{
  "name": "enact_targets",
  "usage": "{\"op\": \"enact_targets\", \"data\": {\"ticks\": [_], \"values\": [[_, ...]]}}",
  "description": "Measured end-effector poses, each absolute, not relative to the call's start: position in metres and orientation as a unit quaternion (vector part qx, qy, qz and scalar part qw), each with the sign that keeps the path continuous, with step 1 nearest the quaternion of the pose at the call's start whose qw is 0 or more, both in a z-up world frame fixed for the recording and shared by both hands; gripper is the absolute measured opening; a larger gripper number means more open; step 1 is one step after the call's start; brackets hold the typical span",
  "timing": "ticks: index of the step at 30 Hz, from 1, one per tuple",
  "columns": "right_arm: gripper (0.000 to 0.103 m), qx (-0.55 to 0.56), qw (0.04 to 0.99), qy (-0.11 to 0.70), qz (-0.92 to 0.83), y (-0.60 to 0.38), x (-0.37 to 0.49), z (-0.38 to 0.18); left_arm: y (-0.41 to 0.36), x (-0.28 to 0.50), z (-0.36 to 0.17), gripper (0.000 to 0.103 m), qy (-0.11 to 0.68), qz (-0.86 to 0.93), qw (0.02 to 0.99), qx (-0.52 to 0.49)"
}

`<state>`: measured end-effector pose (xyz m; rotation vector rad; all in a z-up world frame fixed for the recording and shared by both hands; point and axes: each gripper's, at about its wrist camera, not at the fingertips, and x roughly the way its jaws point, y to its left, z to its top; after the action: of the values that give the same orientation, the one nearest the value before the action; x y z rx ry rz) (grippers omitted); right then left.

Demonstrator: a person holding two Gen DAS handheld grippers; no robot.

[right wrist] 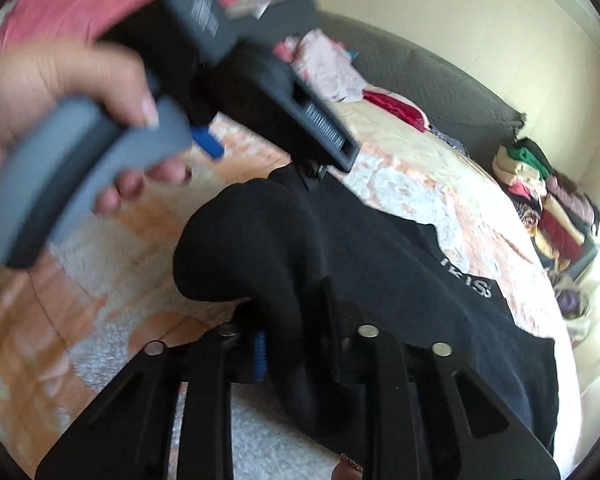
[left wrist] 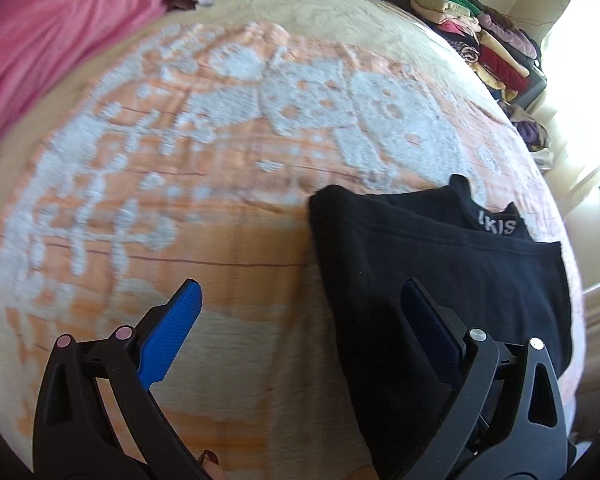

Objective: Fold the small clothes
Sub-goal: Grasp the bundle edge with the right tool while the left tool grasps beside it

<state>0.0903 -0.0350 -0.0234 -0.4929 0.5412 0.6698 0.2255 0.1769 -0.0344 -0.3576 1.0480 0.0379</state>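
Note:
A black garment (left wrist: pixel 440 264) with white lettering on its band (left wrist: pixel 496 226) lies on the orange-and-white blanket (left wrist: pixel 204 216). My left gripper (left wrist: pixel 302 288) hangs open over the garment's left edge. Its right finger is above the black cloth and its left blue pad (left wrist: pixel 172 332) is above bare blanket. In the right wrist view my right gripper (right wrist: pixel 296 332) is shut on a bunched fold of the black garment (right wrist: pixel 380 264), lifted at its near left corner. A hand (right wrist: pixel 40 92) grips the grey handle (right wrist: pixel 80 184) of the left tool above it.
A pink cloth (left wrist: pixel 52 40) lies along the bed's left side. Loose clothes (right wrist: pixel 328 68) and a red item (right wrist: pixel 396 108) sit at the far end by a dark backrest (right wrist: pixel 420 68). A stack of folded clothes (right wrist: pixel 548 200) stands at the right edge.

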Motion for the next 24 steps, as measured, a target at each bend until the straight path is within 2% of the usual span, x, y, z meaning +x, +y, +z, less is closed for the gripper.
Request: {"op": "enact_targets", "data": {"ticks": [2, 3, 5, 6, 8, 12, 24], "values": [[0.018, -0.224, 0.886, 0.25, 0.32, -0.045, 0.092, -0.016, 0.167, 0.23, -0.032, 0.092, 0.496, 0.002, 0.849, -0.182], [0.018, -0.222, 0.89, 0.242, 0.317, -0.049, 0.091, -0.013, 0.162, 0.231, -0.03, 0.086, 0.493, -0.001, 0.85, -0.185], [0.017, -0.213, 0.895, 0.236, 0.311, -0.058, 0.089, -0.007, 0.15, 0.235, -0.026, 0.054, 0.49, -0.012, 0.85, -0.192], [0.017, -0.205, 0.899, 0.235, 0.308, -0.063, 0.09, -0.003, 0.144, 0.237, -0.024, 0.049, 0.489, -0.022, 0.849, -0.201], [0.016, -0.191, 0.905, 0.232, 0.302, -0.073, 0.089, 0.003, 0.128, 0.24, -0.016, 0.028, 0.486, -0.039, 0.849, -0.203], [0.015, -0.15, 0.92, 0.226, 0.284, -0.104, 0.091, 0.016, 0.092, 0.243, 0.01, 0.019, 0.469, -0.057, 0.863, -0.178], [0.011, -0.035, 0.947, 0.218, 0.235, -0.195, 0.093, 0.036, -0.005, 0.254, 0.057, 0.019, 0.443, -0.093, 0.884, -0.113]]}}
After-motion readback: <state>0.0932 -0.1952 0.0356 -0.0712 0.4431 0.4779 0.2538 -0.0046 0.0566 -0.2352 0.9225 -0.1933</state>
